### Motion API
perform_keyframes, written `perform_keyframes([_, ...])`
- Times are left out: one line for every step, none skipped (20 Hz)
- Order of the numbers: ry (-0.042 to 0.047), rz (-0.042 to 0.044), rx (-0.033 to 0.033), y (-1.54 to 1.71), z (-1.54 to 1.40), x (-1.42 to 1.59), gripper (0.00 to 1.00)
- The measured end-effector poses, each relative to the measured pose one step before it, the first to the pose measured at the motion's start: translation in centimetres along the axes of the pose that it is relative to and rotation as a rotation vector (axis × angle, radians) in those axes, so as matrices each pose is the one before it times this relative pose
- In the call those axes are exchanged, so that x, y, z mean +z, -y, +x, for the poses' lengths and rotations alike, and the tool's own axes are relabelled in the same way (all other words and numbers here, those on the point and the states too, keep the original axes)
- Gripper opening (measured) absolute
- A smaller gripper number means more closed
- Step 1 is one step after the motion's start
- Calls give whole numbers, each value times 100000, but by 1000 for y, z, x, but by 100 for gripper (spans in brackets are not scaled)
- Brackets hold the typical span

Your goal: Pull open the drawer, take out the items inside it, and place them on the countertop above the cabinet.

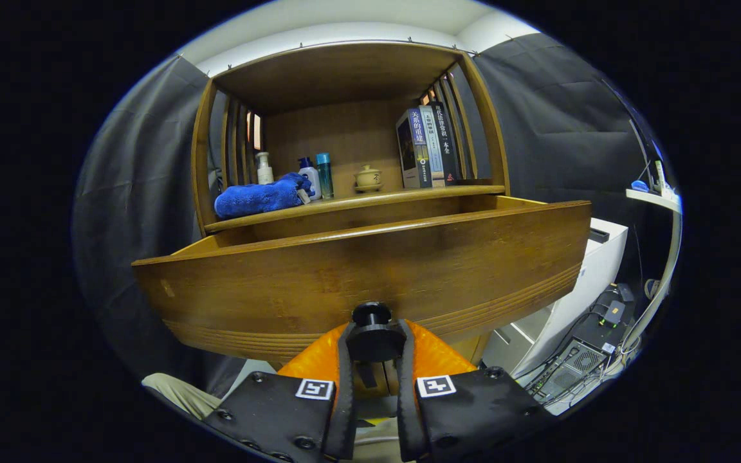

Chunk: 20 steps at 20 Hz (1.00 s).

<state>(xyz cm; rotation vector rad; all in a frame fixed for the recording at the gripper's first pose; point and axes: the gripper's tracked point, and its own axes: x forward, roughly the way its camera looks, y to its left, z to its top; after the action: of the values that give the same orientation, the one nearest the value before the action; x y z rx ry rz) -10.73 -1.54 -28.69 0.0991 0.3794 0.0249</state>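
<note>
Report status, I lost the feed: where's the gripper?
Gripper shut on drawer knob. Drawer pulled out. Contents hidden. Blue towel on countertop.

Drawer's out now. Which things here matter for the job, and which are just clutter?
Job: drawer, pulled out; its knob, gripper shut on it; countertop. Drawer contents hidden.

Clutter: blue towel, bottles, small pot, books, white box.

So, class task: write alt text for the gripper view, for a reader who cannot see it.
The hand-held gripper is shut on the black knob of a wooden drawer, which is pulled open. On the countertop beyond lie a blue towel, bottles, a small teapot and books.
</note>
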Motion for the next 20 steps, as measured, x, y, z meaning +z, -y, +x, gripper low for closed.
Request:
perform_keyframes([102,172,-132,31,-188,-11,34])
perform_keyframes([133,90,-114,-19,-182,20,34])
perform_keyframes([217,-94,-241,2,-187,-91,34])
perform_keyframes([233,-340,-77,28,-124,-59,34])
perform_keyframes([-149,-590,-13,39,-238,-112,34])
perform_keyframes([-176,-525,133,51,-302,-212,34])
perform_keyframes([40,833,-809,-49,-552,-142,27])
perform_keyframes([475,536,430,89,-214,39,27])
perform_keyframes([-31,643,-192,-44,-57,65,26])
perform_keyframes([-470,-194,-252,-12,-66,-156,27])
perform_keyframes([-461,-590,-79,-88,-374,-208,26])
perform_keyframes([-616,-1198,75,129,-190,-60,27])
perform_keyframes([-40,-565,541,-44,-395,-156,27])
perform_keyframes([157,256,99,22,-260,-42,27])
perform_keyframes([-145,407,22,4,-191,-147,26])
perform_keyframes([-772,870,-550,26,103,22,27])
perform_keyframes([-861,581,-212,-9,-58,-37,27])
perform_keyframes([-865,-90,6,-14,72,1,28])
perform_keyframes([-1030,-549,-122,-65,-52,-34,35])
perform_keyframes([-972,-473,-590,100,-65,93,41])
